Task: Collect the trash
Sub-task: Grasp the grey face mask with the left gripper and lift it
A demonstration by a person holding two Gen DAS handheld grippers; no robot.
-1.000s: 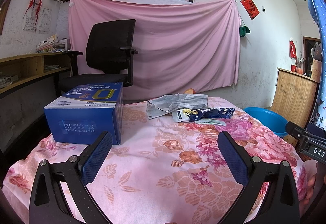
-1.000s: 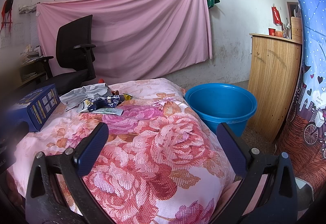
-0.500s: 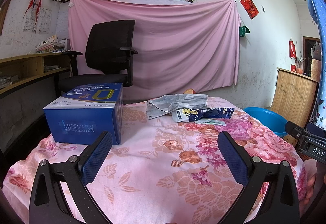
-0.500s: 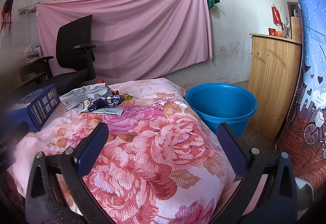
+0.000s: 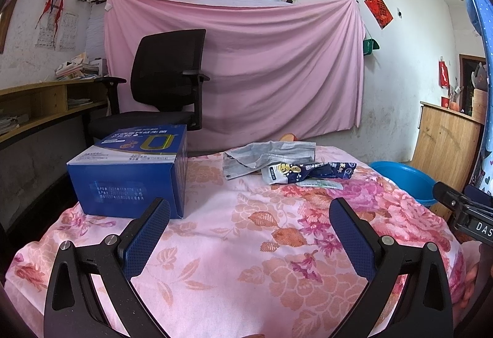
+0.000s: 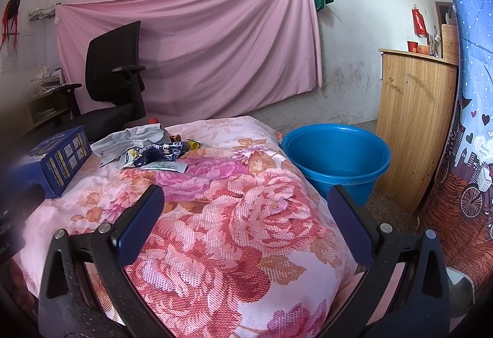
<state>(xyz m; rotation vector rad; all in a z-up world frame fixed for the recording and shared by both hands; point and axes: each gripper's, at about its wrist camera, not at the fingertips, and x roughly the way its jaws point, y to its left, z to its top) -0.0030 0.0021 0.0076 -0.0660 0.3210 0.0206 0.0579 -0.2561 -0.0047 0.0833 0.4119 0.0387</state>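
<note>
- The left gripper (image 5: 249, 230) hovers low over the flowered cloth (image 5: 234, 245) on the table, its jaws spread wide with nothing between them; its blue pads (image 5: 148, 233) frame bare fabric
- The right gripper (image 6: 246, 221) hangs over the near right part of the same cloth, jaws likewise spread wide and empty; part of its black body shows at the right edge of the left wrist view
- The trash lies in a small heap at the far side of the table, well apart from both grippers: a crumpled grey face mask (image 5: 271, 158) at the back; a dark blue snack wrapper (image 5: 308, 172) touching its front edge; a flat pale green packet (image 5: 320, 184) just in front of the wrapper
- In the right wrist view a small yellow-and-orange item (image 6: 191, 144) sits just behind the wrapper; what it is cannot be told
- A blue carton (image 5: 129, 175) stands on the table's left side, apart from the heap
- A blue plastic tub (image 6: 336, 159) stands on the floor just beside the table's right edge; a wooden cabinet (image 6: 413, 128) is beyond it
- A black office chair (image 5: 163, 85) stands behind the table before a pink sheet (image 5: 262, 67) hung on the wall
</note>
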